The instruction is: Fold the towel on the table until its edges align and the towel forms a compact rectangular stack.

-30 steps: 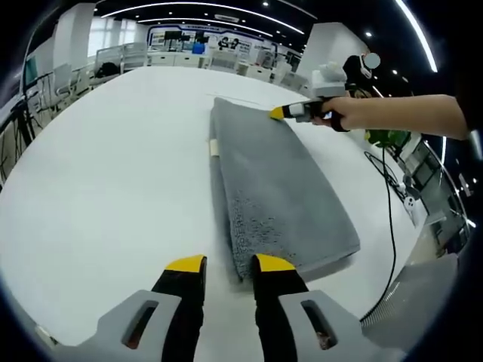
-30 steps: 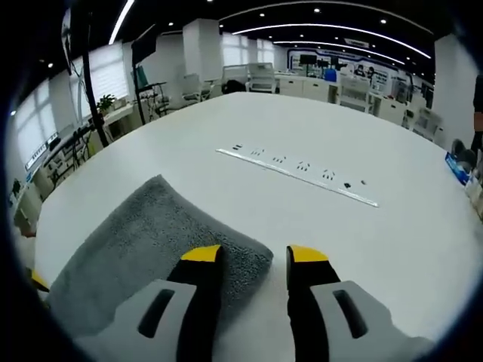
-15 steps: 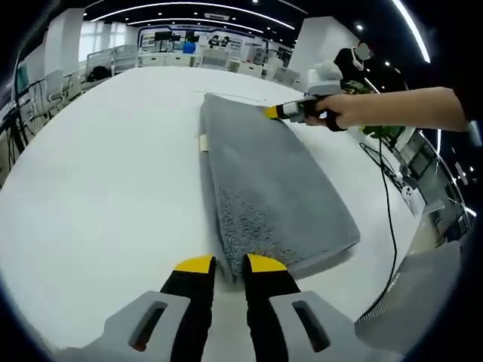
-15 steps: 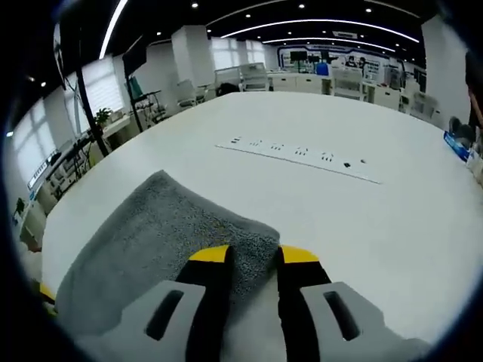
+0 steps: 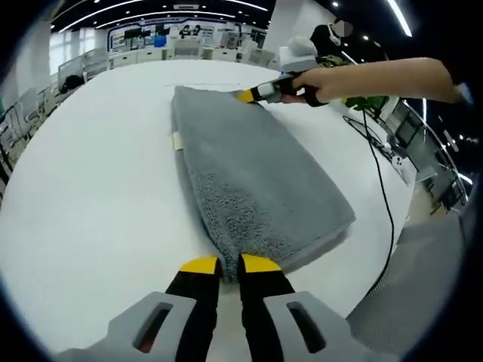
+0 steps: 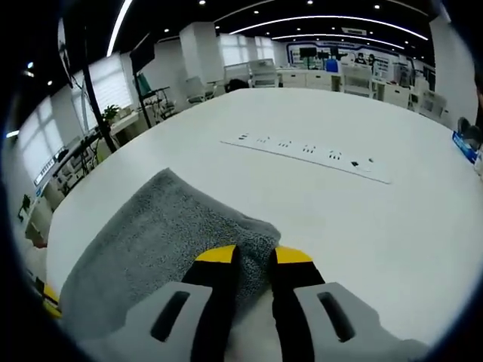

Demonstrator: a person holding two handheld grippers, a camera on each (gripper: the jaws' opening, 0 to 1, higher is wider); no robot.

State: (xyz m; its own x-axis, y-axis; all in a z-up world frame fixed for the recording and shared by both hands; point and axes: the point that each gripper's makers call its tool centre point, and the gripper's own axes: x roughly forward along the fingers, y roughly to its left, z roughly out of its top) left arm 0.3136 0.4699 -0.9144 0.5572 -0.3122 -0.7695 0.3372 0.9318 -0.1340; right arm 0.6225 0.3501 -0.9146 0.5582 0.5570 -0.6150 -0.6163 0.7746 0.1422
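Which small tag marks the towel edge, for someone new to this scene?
On the big white table, find the grey folded towel. Midway along its long edge, on the side away from the right tool, a small cream tag sticks out, the towel's sole pale spot.

Left gripper view: sits low at one end of the towel (image 5: 249, 181), looking along its length toward the right gripper (image 5: 249, 96) at the far end.
Right gripper view: close over the opposite corner, facing out across the tabletop (image 6: 362, 219).
Shared: towel, tabletop.
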